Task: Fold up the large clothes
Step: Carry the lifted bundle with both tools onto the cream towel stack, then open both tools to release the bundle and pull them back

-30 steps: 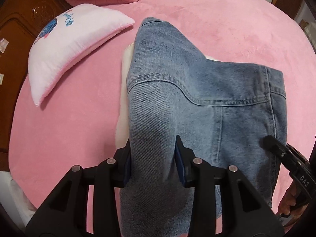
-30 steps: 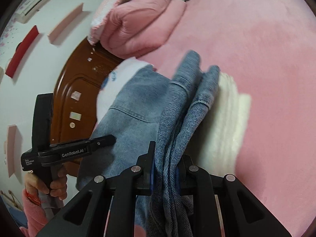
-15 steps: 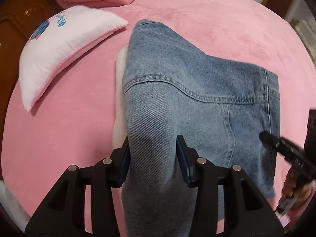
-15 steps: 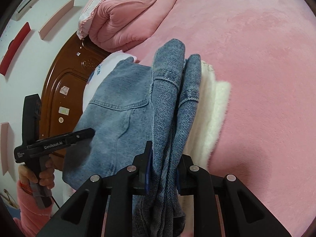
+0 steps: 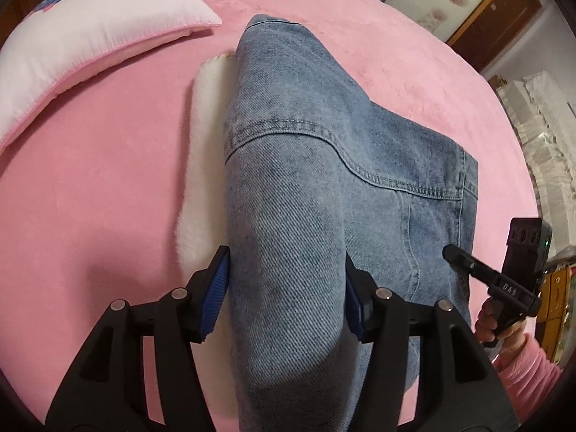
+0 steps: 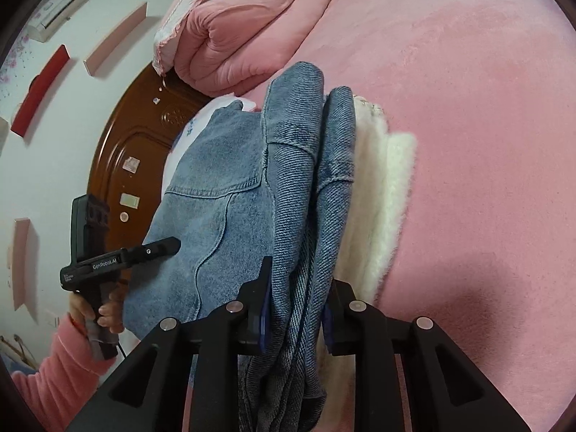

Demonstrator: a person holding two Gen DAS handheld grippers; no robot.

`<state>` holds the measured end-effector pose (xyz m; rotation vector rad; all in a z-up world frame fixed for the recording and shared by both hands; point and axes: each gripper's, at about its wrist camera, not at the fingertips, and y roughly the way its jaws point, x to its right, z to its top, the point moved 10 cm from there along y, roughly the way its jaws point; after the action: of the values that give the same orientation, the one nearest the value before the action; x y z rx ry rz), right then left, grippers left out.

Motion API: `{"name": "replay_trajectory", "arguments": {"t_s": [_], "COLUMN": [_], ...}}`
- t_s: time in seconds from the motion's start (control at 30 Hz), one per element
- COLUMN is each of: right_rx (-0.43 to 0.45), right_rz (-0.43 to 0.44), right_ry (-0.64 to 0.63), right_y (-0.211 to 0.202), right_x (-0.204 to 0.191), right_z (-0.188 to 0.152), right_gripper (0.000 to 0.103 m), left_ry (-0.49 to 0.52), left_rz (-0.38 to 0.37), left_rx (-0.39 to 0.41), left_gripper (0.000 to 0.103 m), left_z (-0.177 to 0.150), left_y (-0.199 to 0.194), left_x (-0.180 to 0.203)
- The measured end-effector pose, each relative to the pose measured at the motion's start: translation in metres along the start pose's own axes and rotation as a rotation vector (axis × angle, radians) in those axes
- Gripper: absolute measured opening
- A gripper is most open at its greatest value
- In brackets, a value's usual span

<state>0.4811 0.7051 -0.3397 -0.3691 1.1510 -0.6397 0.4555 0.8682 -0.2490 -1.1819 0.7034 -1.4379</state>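
Observation:
A blue denim jacket (image 5: 324,187) with white fleece lining (image 5: 201,165) hangs folded over the pink bed. My left gripper (image 5: 284,295) is shut on a thick fold of the denim. My right gripper (image 6: 297,309) is shut on the bunched denim edge (image 6: 306,187), with the fleece lining (image 6: 381,198) to its right. The right gripper also shows in the left wrist view (image 5: 504,284) beside the jacket's right edge. The left gripper also shows in the right wrist view (image 6: 118,259) at the jacket's left side.
The pink bed cover (image 5: 90,198) lies under the jacket. A white and pink pillow (image 5: 90,28) lies at the back left. A folded pink quilt (image 6: 244,39) sits by the brown headboard (image 6: 136,165). A wardrobe (image 5: 493,10) stands beyond the bed.
Both grippers have carried the jacket further over the bed. The denim hangs closer to the cameras and fills more of both views. The grip on the cloth is unchanged.

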Motion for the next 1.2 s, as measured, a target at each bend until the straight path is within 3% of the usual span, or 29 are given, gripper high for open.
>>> {"name": "replay_trajectory", "arguments": {"t_s": [0.13,0.3,0.33,0.37,0.4,0.57,0.7,0.8,0.93,1.07,1.2], "right_rx": [-0.006,-0.023,-0.025,-0.022,-0.017,-0.033,-0.011,-0.018,-0.019,-0.046,-0.083], "right_rz": [-0.007,-0.065,-0.116,-0.199,-0.209,-0.101,-0.112,-0.090,-0.082,-0.141,-0.220], "right_ry": [0.030,-0.019,-0.024,-0.023,-0.017,0.123,0.130,0.159,0.165,0.143,0.076], "right_y": [0.000,-0.009,-0.009,-0.009,-0.009,-0.003,-0.006,-0.014,-0.034,-0.064,-0.106], "right_x": [0.003,0.000,0.004,0.015,0.019,0.023,0.019,0.016,0.017,0.026,0.037], "right_z": [-0.003,-0.003,-0.004,-0.003,-0.003,-0.008,-0.015,-0.024,-0.045,-0.074,-0.117], "right_gripper": [0.020,0.026,0.045,0.078,0.082,0.081,0.081,0.081,0.081,0.081,0.082], "left_ry": [-0.027,-0.052,-0.065,-0.072,-0.071,-0.110,-0.190,-0.266,-0.460,-0.569,-0.687], "left_rz": [0.012,0.036,0.034,0.029,0.035,0.057,0.101,0.137,0.184,0.366,0.487], "left_rx": [-0.003,0.021,0.025,0.027,0.033,0.068,0.073,0.097,0.279,0.425,0.470], "left_gripper": [0.053,0.053,0.053,0.053,0.053,0.054,0.074,0.081,0.083,0.083,0.083], "left_z": [-0.001,0.000,0.000,-0.001,-0.001,-0.004,-0.016,-0.036,-0.069,-0.113,-0.168], "left_y": [0.000,0.002,0.003,0.003,0.003,0.001,-0.003,-0.009,-0.030,-0.053,-0.066], "left_x": [0.000,0.000,-0.001,-0.001,-0.001,-0.002,-0.010,-0.014,-0.013,0.002,0.029]}}
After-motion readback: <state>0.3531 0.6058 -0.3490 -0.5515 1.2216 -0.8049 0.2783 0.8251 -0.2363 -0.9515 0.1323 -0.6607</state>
